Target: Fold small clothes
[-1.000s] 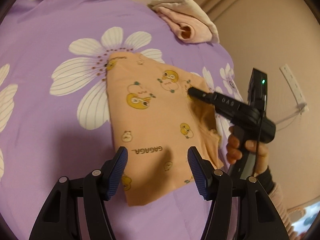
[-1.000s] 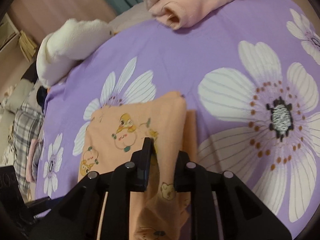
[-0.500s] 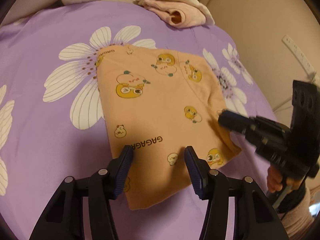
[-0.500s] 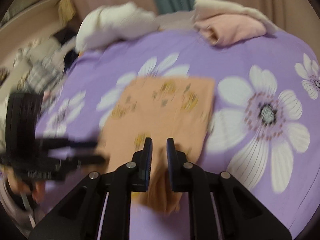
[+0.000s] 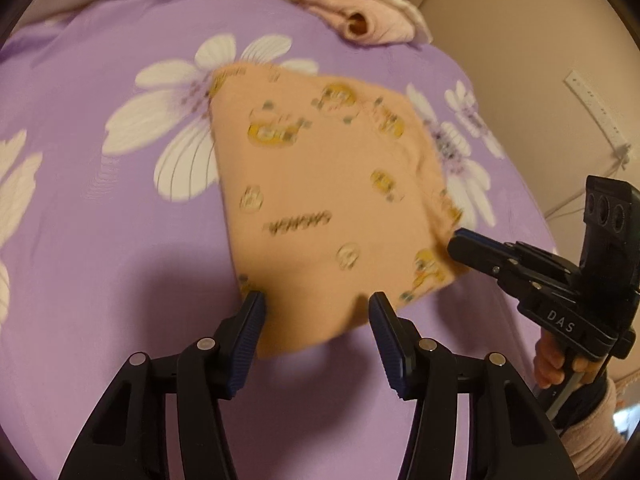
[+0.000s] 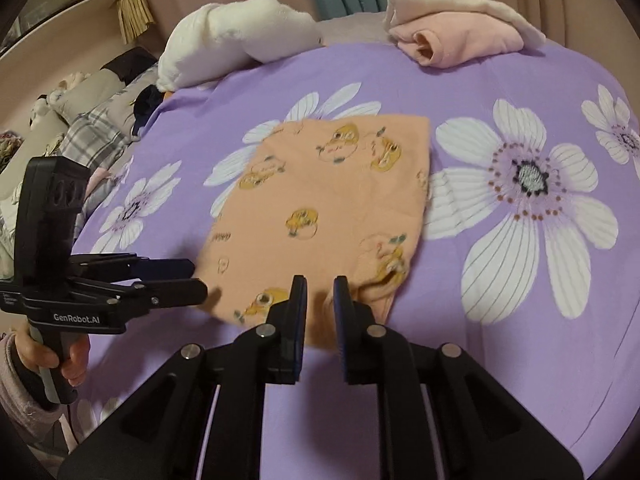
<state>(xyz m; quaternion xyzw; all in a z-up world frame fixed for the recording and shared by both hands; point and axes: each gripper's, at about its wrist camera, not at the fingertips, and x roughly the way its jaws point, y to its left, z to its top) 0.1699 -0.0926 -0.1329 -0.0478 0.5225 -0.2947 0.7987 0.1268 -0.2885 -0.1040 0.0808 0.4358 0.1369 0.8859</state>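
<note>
Two grippers work over one bed: the left gripper (image 5: 316,312) stands wide open and holds nothing, its fingertips at the near edge of the single orange garment (image 5: 324,184), while the right gripper (image 6: 320,294) has its jaws a narrow gap apart, hovering at the garment's near corner with no cloth seen between them. The garment lies flat and folded on the purple sheet (image 6: 500,320) with white flowers, just ahead of both grippers. Beyond it sit one pink folded pile (image 6: 456,36) and one white plush (image 6: 236,36).
</note>
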